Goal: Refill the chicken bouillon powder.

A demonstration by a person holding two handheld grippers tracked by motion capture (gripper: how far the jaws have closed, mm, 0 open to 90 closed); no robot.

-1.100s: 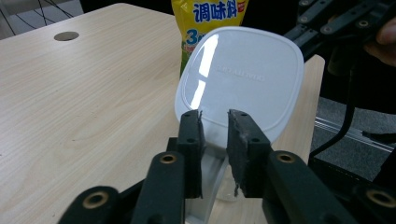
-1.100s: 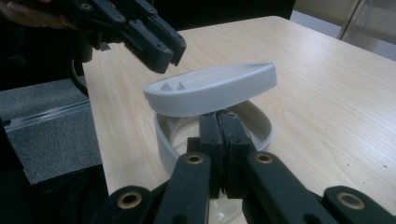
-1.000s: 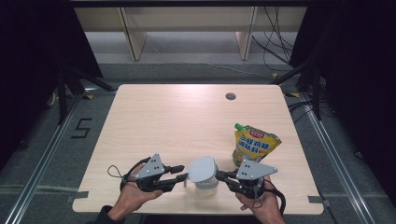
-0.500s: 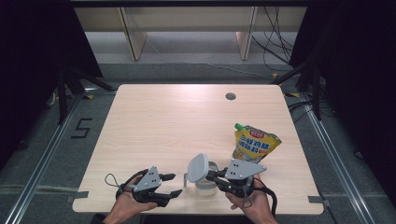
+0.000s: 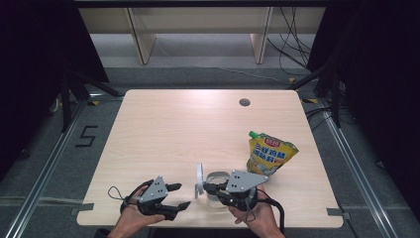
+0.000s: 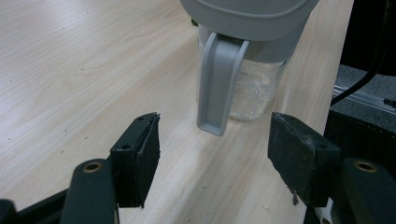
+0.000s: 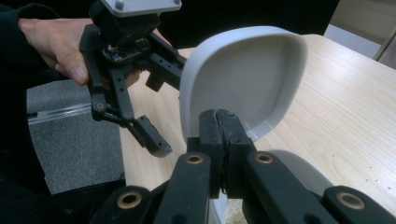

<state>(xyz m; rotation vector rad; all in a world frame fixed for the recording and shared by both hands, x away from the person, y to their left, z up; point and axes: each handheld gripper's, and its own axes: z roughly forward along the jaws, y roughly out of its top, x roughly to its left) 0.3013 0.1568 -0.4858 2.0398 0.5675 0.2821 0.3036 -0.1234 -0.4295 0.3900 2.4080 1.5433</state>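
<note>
Two tongs: right tongs point(image 7: 219, 122) clamped on container lid point(image 7: 243, 79), left tongs point(image 6: 215, 161) wide; pouch point(image 5: 270, 152) writing illegible.

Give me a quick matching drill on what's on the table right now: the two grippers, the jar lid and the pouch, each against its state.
Things:
1. left gripper
2. right gripper
3. lid
4. yellow pouch

States:
a. flipped up on edge above the clear jar
b. lying on the table's right part, green cap toward the far side
c. jaws spread apart, holding nothing
d. jaws closed on the lid's rim

Pairs: 1-c, 2-d, 3-a, 4-b
</note>
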